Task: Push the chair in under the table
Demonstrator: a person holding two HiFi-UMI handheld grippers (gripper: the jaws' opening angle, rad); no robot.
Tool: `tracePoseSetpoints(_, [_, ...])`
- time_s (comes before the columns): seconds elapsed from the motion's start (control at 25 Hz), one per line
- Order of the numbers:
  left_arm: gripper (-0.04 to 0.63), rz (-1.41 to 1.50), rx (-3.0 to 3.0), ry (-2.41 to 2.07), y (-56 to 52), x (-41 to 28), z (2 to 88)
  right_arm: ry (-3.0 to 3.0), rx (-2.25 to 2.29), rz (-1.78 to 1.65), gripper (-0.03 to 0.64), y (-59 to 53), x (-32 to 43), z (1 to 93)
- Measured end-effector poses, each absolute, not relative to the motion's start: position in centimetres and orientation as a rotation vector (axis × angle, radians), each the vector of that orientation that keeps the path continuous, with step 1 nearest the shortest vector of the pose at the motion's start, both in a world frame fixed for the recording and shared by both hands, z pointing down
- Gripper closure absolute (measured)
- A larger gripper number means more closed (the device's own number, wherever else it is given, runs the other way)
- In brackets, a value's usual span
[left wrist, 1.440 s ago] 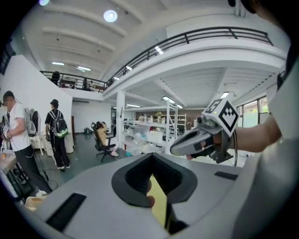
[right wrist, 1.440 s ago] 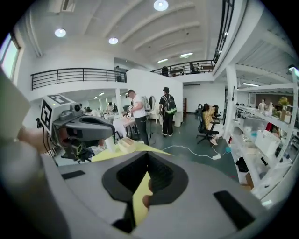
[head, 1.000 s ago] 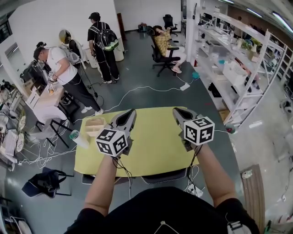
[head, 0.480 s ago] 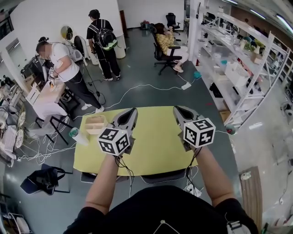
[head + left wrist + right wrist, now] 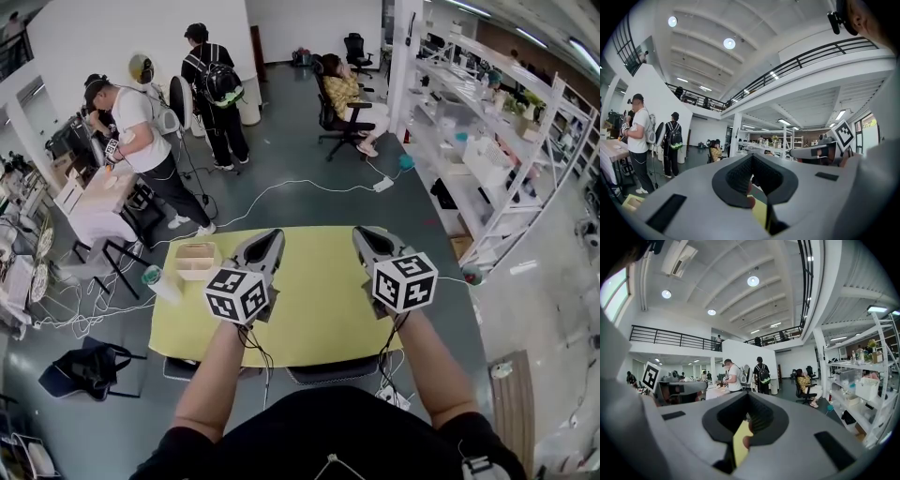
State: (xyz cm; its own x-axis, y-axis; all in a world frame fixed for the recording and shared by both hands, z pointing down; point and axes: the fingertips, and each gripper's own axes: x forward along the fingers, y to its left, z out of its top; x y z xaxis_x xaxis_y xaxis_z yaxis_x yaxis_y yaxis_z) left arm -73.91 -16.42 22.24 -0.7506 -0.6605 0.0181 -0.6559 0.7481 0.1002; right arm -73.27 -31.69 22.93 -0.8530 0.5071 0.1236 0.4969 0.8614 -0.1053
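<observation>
Chair seems tucked under the table, only its back edge showing. Our left gripper and right gripper hover shut and empty above; we judge little pushing remains.

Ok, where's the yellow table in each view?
Head view: yellow table, centre of the picture.
Left gripper view: a sliver of it low centre, behind the jaws.
Right gripper view: a sliver low centre, slightly left.
Shared landmark: seated person in a yellow shirt, beyond the table.
</observation>
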Motion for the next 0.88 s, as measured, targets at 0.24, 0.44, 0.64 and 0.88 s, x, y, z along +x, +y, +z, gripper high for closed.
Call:
tracePoseSetpoints(0.24, [0.586, -0.129, 1.075, -2.89, -16.13, -74.18, 22.27, -2.886, -0.775, 0.1, 0.602, -31.76, -73.66, 22.9])
tracePoseSetpoints(0.44, [0.586, -0.124, 1.07, -2.891, -16.14, -74.31, 22.48, -2.879, -0.779, 0.09, 0.603, -31.6, -73.91, 23.13])
tracePoseSetpoints(0.64, [0.586, -0.117, 1.063, -2.894, -16.31, -74.26, 22.7, -2.88, -0.769, 0.093, 0.603, -31.95, -74.07, 23.25])
tracePoseSetpoints(0.88, [0.586, -0.125, 1.061, -2.902, -15.95, -73.7, 22.51, -2.885, -0.774, 0.111, 0.603, -31.75, -73.66, 23.04])
